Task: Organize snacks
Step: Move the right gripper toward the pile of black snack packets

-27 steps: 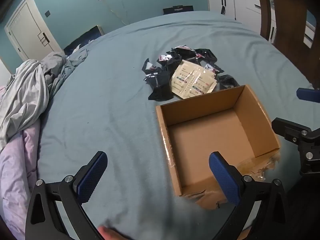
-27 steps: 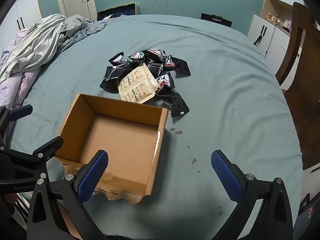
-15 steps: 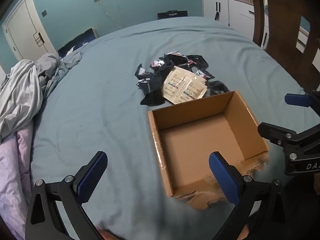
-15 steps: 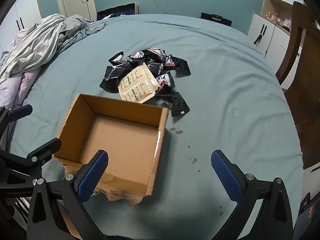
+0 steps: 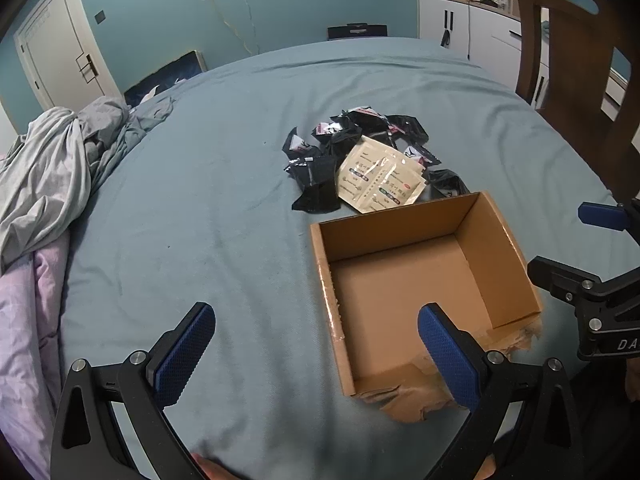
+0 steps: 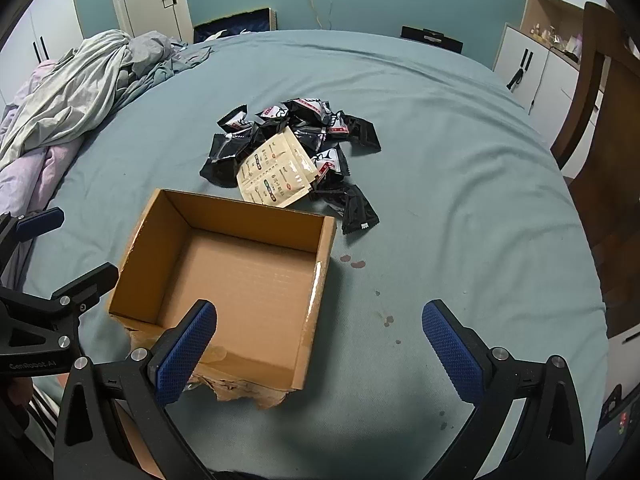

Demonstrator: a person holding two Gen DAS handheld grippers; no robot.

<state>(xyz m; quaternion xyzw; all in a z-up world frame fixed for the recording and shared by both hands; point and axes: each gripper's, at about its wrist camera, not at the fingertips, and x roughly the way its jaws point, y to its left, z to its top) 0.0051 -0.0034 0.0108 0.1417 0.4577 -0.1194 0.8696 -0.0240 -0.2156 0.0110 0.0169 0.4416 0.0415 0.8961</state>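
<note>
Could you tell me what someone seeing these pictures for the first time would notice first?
Probably the open cardboard box, empty, with a torn near edge, sitting on the blue-green bedsheet right ahead of both grippers. Just beyond its far wall lies a heap of black snack packets with beige sachets on top. The left gripper and right gripper are both open and hold nothing.

**Dim, even room light with heavy fisheye bending**

Both views are dim with a cool cast. Shadows are soft: the cardboard box (image 6: 224,276) shades its own inner walls. A faint sheen sits on the beige packet (image 5: 380,176). Focus is sharp in the middle; edges curve strongly, and corners fall to black vignette.
</note>
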